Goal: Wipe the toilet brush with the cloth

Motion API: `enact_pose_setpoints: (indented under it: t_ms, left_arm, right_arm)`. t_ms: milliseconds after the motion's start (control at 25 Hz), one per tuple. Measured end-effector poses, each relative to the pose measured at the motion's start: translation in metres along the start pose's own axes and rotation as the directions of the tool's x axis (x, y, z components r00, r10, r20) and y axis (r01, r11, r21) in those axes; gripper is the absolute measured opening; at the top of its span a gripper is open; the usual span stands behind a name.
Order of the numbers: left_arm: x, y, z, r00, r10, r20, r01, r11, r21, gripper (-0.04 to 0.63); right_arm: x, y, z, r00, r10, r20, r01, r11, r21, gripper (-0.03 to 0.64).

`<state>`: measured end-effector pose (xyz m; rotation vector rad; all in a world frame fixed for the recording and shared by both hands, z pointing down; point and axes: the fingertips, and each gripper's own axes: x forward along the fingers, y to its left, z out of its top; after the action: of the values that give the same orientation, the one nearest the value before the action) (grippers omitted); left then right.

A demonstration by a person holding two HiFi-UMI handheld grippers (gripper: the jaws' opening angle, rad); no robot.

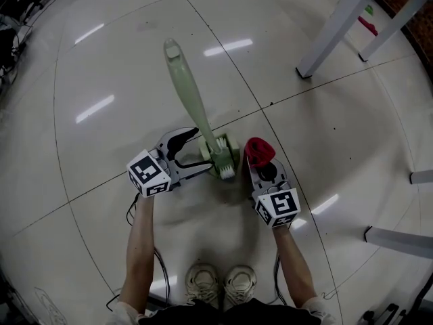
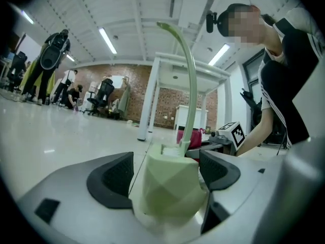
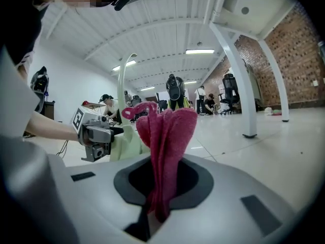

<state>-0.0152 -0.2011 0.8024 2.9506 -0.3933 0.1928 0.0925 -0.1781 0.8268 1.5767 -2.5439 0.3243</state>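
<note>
A pale green toilet brush stands in its faceted holder [image 1: 226, 160] on the tiled floor, its long handle [image 1: 188, 87] leaning up and to the far left. My left gripper [image 1: 203, 152] is open, and its jaws reach round the holder [image 2: 170, 184] with a small gap on each side. In the left gripper view the handle [image 2: 189, 75] curves up above the holder. My right gripper [image 1: 262, 168] sits just right of the holder, shut on a bunched red cloth [image 1: 257, 150]. The cloth [image 3: 167, 136] sticks up out of the right gripper's [image 3: 161, 187] jaws, with the holder [image 3: 124, 144] behind it on the left.
White table legs [image 1: 337, 27] stand at the far right, and more metal legs [image 1: 400, 240] at the right edge. The person's shoes [image 1: 223, 283] are just behind the grippers. Cables [image 1: 135, 212] trail on the floor beside the left arm.
</note>
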Motion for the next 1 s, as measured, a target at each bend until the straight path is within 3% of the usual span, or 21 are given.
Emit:
enact_pose_setpoints:
  t_ms: [80,160,360,600,1000]
  left_arm:
    - [0.006,-0.004,-0.008,1.0,-0.023,-0.017,0.023,1.0,-0.007,0.406]
    - [0.008,-0.007,-0.011,1.0,-0.029,-0.006,0.029,0.999,-0.027,0.35]
    - [0.003,-0.009,-0.011,1.0,0.004,-0.007,-0.004,0.999,-0.039,0.345]
    - [-0.017,-0.032,-0.021,0.994,0.083,-0.068,-0.082,0.996,0.017,0.347]
    - [-0.046,-0.067,-0.029,0.989,0.127,-0.073,-0.131,0.99,-0.045,0.347]
  right_arm:
    - [-0.002,0.007,-0.007,1.0,0.024,-0.014,-0.023,1.0,0.007,0.031]
    - [0.0,0.013,-0.011,0.999,0.047,-0.021,-0.047,0.999,0.009,0.031]
    - [0.012,0.015,-0.005,0.996,0.083,-0.02,-0.083,0.997,0.001,0.031]
    - [0.028,0.021,0.003,0.993,0.116,-0.011,-0.116,0.992,-0.038,0.031]
    - [0.05,0.039,0.014,0.984,0.177,-0.01,-0.176,0.976,-0.129,0.031]
